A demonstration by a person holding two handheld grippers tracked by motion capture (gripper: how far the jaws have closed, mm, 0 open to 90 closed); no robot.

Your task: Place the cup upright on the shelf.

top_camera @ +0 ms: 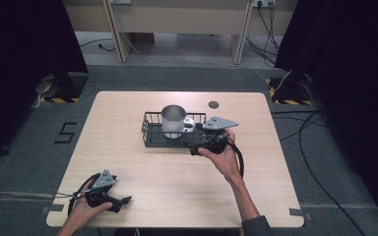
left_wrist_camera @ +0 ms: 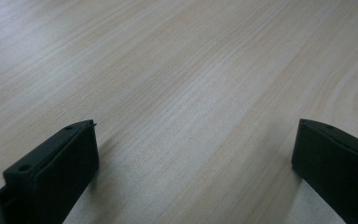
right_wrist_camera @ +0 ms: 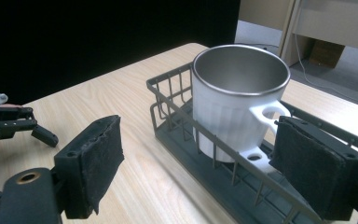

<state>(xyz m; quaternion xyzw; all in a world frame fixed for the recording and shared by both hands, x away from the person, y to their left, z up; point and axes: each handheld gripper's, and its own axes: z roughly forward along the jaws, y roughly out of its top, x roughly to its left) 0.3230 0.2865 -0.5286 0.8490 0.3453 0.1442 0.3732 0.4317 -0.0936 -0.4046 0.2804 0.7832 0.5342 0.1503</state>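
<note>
Mug, white-walled with a steel-coloured inside, is the item under handling. It stands upright in the left end of a dark wire basket, right of centre in the right gripper view, with its handle turned toward the lower right of that frame.

Right gripper: jaws stand apart and hold nothing. The pad at the right of the frame sits just beside the handle; contact cannot be confirmed from this angle and is probably not yet made. The pad at the lower left is outside the basket, over bare table. The near basket wall runs between the two pads.

Left gripper: jaws wide apart, empty, low over the wood at the lower left of the high view, well apart from the basket.

Assessment: the step in hand appears to be taking hold of the mug by its handle. As the jaws now stand, closing would trap the basket wires along with the mug.

Recommendations:
- Bring both pads above the basket rim, or inside it, before closing.
- Set one pad on each flat side of the handle and close squarely, so the mug does not twist.
- Lift straight up until the base is above the rim.
- If the basket drags, steady its far end with the idle left gripper.
</note>
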